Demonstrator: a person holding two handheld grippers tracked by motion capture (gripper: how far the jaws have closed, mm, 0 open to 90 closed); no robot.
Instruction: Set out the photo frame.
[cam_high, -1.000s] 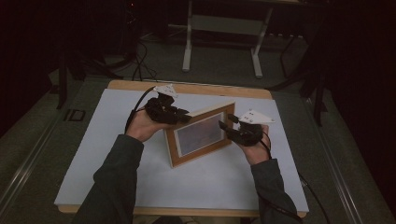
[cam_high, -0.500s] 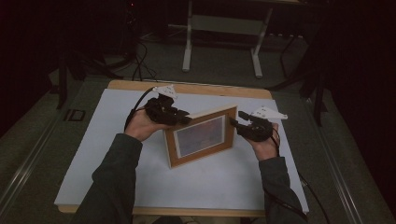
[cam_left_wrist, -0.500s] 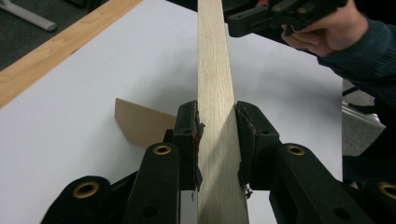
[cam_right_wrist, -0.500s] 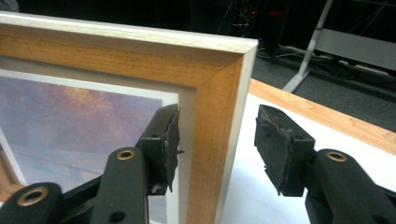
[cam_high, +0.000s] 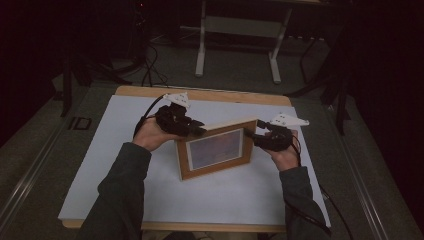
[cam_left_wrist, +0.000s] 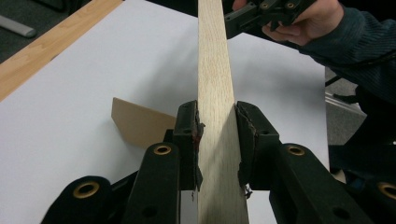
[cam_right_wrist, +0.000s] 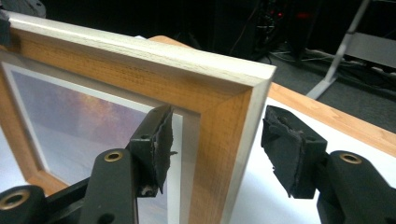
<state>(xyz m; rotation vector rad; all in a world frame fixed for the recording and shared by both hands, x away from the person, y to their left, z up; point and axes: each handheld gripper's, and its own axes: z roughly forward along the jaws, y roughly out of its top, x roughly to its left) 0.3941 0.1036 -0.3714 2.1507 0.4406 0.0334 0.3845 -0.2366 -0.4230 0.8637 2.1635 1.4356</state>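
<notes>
While the wooden picture frame (cam_high: 216, 148) is stood upright on its lower edge near the middle of the white surface (cam_high: 100, 165), it is gripped at its top edge, near the upper left corner, by the left gripper (cam_high: 196, 129); in the left gripper view the jaws are seen clenched on the pale top rail (cam_left_wrist: 215, 116), one pad on each face. A brown easel flap (cam_left_wrist: 140, 122) is seen behind the frame, angled down toward the surface. Further right, the right gripper (cam_high: 254, 134) is placed at the frame's upper right corner; its jaws have just been opening, and in the right gripper view the corner (cam_right_wrist: 224, 116) stands between them with a gap at the outer pad, so it is read as released.

The step is judged to be standing the frame up on its support. For the next move, the left grip would have to be eased off only once the flap is seen to bear the weight.

Counted: one frame, one flap, two grippers, one surface.
</notes>
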